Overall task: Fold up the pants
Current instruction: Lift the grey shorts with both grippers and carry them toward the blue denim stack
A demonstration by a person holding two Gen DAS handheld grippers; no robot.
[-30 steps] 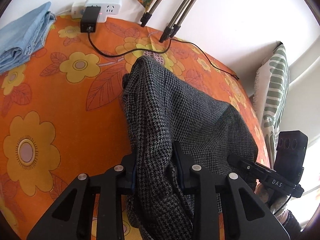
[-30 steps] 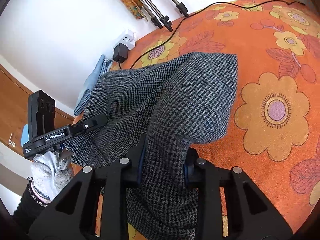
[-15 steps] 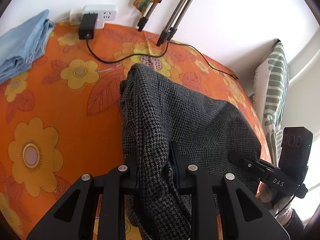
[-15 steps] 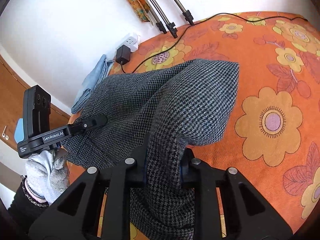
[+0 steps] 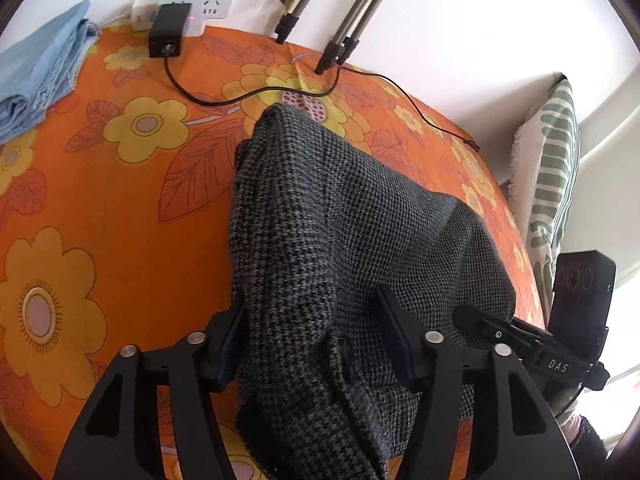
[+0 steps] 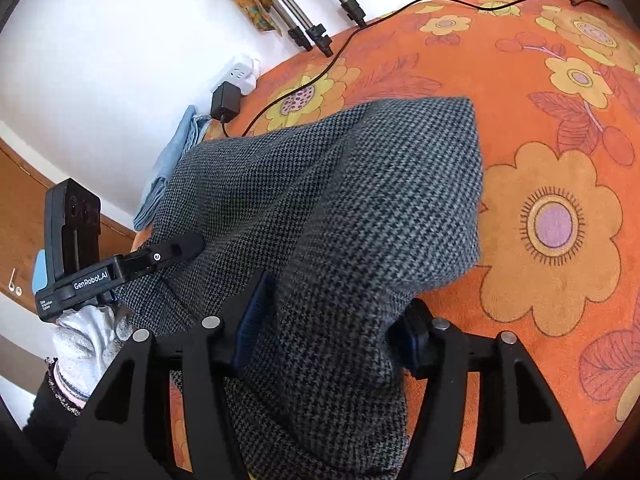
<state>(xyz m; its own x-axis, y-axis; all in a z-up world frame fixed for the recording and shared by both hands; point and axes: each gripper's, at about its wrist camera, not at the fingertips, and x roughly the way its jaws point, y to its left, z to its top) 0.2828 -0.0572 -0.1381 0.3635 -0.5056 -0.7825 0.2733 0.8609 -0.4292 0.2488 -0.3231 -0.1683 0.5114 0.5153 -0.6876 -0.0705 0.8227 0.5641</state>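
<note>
The grey houndstooth pants (image 5: 340,216) lie folded over on the orange flowered bedspread (image 5: 100,208), their far end flat and their near end draped between my fingers. My left gripper (image 5: 312,336) is open, its jaws spread wide with the cloth loose between them. In the right wrist view the pants (image 6: 360,200) show the same way. My right gripper (image 6: 332,312) is open too, jaws apart around the cloth. Each gripper shows in the other's view, the right one (image 5: 520,344) and the left one (image 6: 132,264).
A folded light blue garment (image 5: 36,76) lies at the far left. A white power strip (image 5: 188,4) with a black adapter and cable (image 5: 280,88) sits by the wall, beside tripod legs (image 5: 340,40). A green striped cushion (image 5: 552,176) stands at the right edge.
Both grippers have opened: the jaws that pinched the pants' near edge now stand wide apart, and the cloth has slackened and sunk toward the bed.
</note>
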